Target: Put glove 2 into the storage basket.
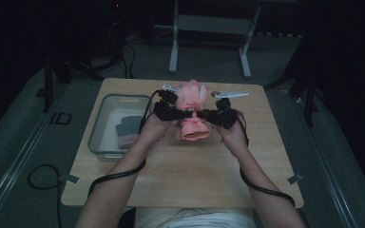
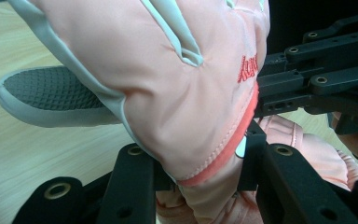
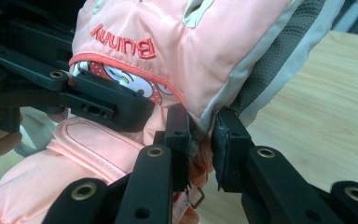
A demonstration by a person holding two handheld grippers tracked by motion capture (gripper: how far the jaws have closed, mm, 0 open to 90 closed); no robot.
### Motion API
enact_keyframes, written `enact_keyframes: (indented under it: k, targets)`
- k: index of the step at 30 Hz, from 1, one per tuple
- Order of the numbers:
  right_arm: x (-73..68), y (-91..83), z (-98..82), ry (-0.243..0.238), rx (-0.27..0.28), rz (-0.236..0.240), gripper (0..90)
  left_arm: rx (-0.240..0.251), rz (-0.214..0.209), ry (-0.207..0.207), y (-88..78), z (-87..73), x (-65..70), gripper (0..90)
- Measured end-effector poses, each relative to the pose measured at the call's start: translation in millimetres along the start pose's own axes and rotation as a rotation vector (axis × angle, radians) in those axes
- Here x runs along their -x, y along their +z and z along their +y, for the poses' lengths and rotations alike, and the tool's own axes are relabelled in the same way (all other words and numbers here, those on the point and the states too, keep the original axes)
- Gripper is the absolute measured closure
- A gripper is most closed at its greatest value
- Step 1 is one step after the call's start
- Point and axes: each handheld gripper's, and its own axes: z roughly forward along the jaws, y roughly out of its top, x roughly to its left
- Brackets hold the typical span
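The high view looks forward and down over the wooden table [image 1: 180,175] from the person's side. Each gripper view rides close, facing along its jaws. All three share the pink glove [image 1: 192,111] [image 2: 168,84] [image 3: 182,56].

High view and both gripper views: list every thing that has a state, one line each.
Pink ski glove: held above the table, fingers pointing away from the person, cuff hanging toward them.
Left claw: shut on the glove's wrist edge.
Right claw: shut on the glove's opposite edge.
Clear bin: open, on the table.
Grey glove: lying flat inside the bin.
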Motion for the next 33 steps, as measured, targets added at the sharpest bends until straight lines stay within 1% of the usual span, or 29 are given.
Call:
enact_keyframes:
  k: [1,3,4,6,11,12,13,14,18,23,27,30,33]
  targets:
    - [-3.5,2.7,2.9,-0.003,0.001,0.005,77.7,0.001,0.011,0.0,-7.2,-0.5,-3.8,67.0]
    - [-11.6,9.6,8.9,-0.011,0.001,0.017,77.7,0.001,0.019,-0.002,-14.5,-1.3,-7.8,66.9]
    - [-14.3,12.0,10.7,-0.015,0.002,0.022,77.7,0.004,0.027,-0.007,-21.6,-2.8,-11.8,66.9]
    - [-23.5,20.4,16.3,-0.021,0.0,0.036,77.7,0.001,0.038,-0.01,-30.7,-4.9,-17.9,66.9]
    - [-41.4,39.0,25.2,-0.031,-0.002,0.059,77.7,0.007,0.059,-0.036,-50.6,-12.2,-32.8,66.9]
    - [-41.4,39.0,25.2,-0.031,-0.002,0.059,77.7,0.007,0.059,-0.036,-50.6,-12.2,-32.8,66.9]
    - [-44.5,41.8,26.7,-0.035,-0.005,0.061,77.7,0.009,0.071,-0.046,-62.0,-16.8,-40.8,66.9]
    - [-54.3,51.7,31.1,-0.044,-0.008,0.076,77.6,0.009,0.077,-0.048,-66.5,-18.5,-43.9,66.9]
    - [-69.6,67.2,36.8,-0.04,-0.011,0.102,77.7,0.003,0.097,-0.059,-84.0,-24.6,-55.9,66.9]
    - [-90.0,86.3,45.3,-0.049,-0.016,0.132,77.7,0.005,0.119,-0.084,-107.8,-33.3,-71.8,66.9]
    - [-106.6,103.4,52.4,-0.054,-0.021,0.161,77.6,0.009,0.15,-0.099,-126.7,-40.7,-84.6,66.9]
    - [-117.0,118.1,56.2,-0.061,-0.026,0.181,77.6,0.007,0.167,-0.118,-136.3,-47.6,-95.4,66.9]
    - [-124.1,133.1,55.8,-0.065,-0.034,0.189,77.5,0.004,0.175,-0.143,-139.0,-56.4,-107.0,66.9]
